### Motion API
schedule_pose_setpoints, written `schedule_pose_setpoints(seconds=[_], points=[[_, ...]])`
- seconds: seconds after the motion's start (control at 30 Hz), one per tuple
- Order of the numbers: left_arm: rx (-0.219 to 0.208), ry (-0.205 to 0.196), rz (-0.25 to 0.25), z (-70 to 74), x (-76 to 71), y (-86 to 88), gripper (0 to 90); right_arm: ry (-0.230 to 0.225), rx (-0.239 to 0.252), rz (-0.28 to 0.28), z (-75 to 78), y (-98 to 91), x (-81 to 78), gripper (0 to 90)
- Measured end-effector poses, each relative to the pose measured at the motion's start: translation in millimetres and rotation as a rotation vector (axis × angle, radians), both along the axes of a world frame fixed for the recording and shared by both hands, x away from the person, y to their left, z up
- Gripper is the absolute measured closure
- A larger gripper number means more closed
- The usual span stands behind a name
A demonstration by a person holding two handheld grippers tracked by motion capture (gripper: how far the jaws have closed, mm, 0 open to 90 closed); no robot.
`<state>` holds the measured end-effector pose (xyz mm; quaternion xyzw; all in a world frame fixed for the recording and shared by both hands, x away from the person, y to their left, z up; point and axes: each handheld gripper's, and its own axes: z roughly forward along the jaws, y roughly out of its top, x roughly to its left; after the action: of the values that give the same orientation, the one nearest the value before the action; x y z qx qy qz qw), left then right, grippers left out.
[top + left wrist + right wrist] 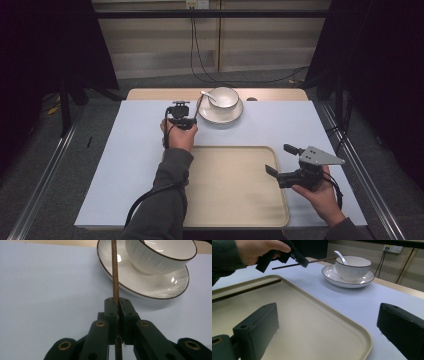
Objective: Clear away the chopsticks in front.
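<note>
Left gripper (192, 121) pinched one chopstick (319, 260) aloft beside the saucer (220, 116), other chopstick (244, 291) lay on tray (280, 210); right gripper (281, 160) spread, idle.

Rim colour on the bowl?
Dark brown line on the white bowl rim; clearest in the left gripper view.

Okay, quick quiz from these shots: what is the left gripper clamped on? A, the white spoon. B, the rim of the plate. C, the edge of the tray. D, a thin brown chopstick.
D: the left gripper has its jaws pressed together on a thin brown chopstick, which runs up past the plate that the bowl stands on.
</note>
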<state>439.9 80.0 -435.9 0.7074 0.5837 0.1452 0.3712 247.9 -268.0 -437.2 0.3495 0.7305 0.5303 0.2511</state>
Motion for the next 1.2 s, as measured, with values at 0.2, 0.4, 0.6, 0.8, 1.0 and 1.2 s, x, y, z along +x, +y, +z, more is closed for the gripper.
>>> schedule_pose_setpoints(seconds=[0.2,0.4,0.6,0.8,1.0,1.2], points=[[-0.016,-0.003,0.018,2.6,-18.9,11.2,85.5,-0.003,-0.004,-0.003,-0.5,0.7,0.0,3.0],[-0.050,-0.010,0.046,5.3,-38.0,20.1,85.5,0.006,-0.001,0.007,-0.2,1.7,-0.5,2.6],[-0.078,-0.017,0.084,5.0,-54.5,28.4,85.5,-0.003,-0.006,0.004,-0.5,3.4,-1.3,2.5],[-0.094,-0.019,0.103,5.5,-70.5,40.7,85.5,-0.006,0.000,-0.005,0.2,3.5,-1.1,2.5],[-0.106,-0.038,0.128,8.0,-91.9,52.7,85.5,-0.005,0.003,0.002,-1.4,4.4,2.4,2.6],[-0.128,-0.021,0.148,2.4,-108.6,62.0,85.5,-0.012,0.007,-0.001,-1.5,5.1,2.4,2.5]])
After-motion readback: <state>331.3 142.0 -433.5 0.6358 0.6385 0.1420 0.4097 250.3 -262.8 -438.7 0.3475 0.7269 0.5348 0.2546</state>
